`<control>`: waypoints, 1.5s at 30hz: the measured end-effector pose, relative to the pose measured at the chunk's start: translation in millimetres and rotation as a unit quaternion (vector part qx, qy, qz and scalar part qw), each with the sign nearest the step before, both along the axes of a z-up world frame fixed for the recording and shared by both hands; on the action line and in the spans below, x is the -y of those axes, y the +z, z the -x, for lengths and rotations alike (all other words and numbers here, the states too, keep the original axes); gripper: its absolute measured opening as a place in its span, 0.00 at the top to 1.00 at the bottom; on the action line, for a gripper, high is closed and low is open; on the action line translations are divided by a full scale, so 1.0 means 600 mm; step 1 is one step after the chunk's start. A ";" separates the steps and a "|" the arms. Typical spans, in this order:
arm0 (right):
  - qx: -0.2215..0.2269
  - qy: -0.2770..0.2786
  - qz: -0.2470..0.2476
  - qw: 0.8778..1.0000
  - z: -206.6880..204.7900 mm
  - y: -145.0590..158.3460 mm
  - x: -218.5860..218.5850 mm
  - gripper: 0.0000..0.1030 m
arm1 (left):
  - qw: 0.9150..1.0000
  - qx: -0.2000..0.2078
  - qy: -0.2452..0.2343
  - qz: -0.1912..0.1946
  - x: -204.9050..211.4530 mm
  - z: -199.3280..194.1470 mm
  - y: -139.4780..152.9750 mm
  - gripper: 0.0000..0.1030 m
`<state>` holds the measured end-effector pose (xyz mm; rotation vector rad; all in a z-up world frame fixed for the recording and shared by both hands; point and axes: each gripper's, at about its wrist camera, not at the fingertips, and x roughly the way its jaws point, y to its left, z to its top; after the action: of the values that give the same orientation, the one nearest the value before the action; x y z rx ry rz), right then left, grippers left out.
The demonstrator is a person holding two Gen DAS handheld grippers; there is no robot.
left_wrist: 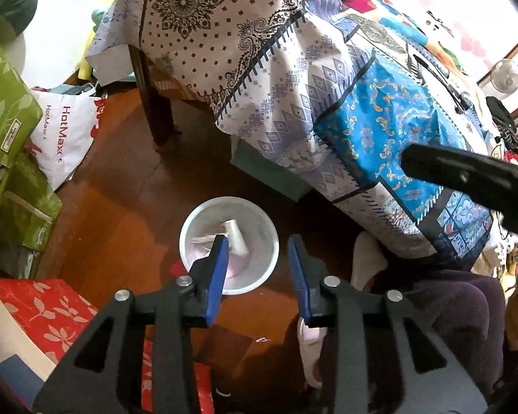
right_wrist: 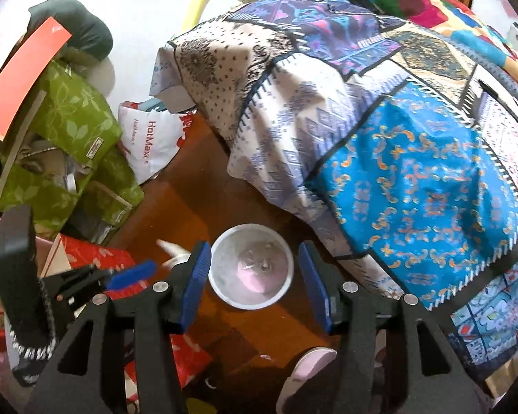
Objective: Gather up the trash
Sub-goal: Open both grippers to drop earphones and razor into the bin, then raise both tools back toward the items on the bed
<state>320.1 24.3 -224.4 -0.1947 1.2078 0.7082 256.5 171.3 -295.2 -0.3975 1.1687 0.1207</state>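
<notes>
I take the white bin [left_wrist: 229, 245] on the wooden floor [left_wrist: 121, 186] as my landmark. In the left wrist view my left gripper [left_wrist: 259, 269] hangs above the bin, jaws spread apart, nothing between the blue pads [left_wrist: 217, 276]. The left-hand pad overlaps the bin's opening; the other sits just beside its rim. White crumpled trash [left_wrist: 233, 238] shows over the bin's opening, right at the tip of that pad. I cannot tell whether it is inside the bin or above it.

In the right wrist view my right gripper [right_wrist: 253, 283] is also parted and carrying nothing. It is directly above the bin [right_wrist: 221, 293], with the bin framed between the two pads. The bin's bottom looks pinkish, with something small and pale there that I cannot make out. My left gripper [right_wrist: 134, 276] shows beside the bin on the side away from the bed, with a white scrap [right_wrist: 171, 252] at its tip.

The patchwork bedspread [left_wrist: 328, 86] drapes down near the bin. Green leaf-print boxes [left_wrist: 7, 103] and a white HotMax bag [left_wrist: 64, 134] are stacked well apart from it, across the floor from the bed. A red leaf-print box [left_wrist: 48, 307] lies nearer. A pink slipper [left_wrist: 310, 348] is on the floor close to the bin, below my left gripper.
</notes>
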 end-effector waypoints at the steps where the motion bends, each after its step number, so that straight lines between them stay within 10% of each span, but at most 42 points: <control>1: 0.000 0.000 -0.001 1.000 0.001 0.002 0.005 0.52 | 1.000 0.003 0.002 0.001 0.000 0.003 0.004 0.67; 21: 0.081 0.003 -0.062 0.995 0.084 0.144 0.101 0.52 | 0.988 0.129 0.006 -0.089 0.071 0.102 0.224 0.66; 31: 0.138 -0.021 -0.099 0.985 0.122 0.223 0.191 0.52 | 0.973 0.190 0.006 -0.129 0.146 0.129 0.321 0.34; 45: 0.213 -0.084 -0.119 0.966 0.120 0.295 0.330 0.44 | 0.960 0.245 -0.046 -0.125 0.266 0.059 0.393 0.31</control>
<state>248.2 -173.7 -47.5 -0.0387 0.7115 0.6164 220.9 11.8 -59.6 -0.1342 0.6684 0.0811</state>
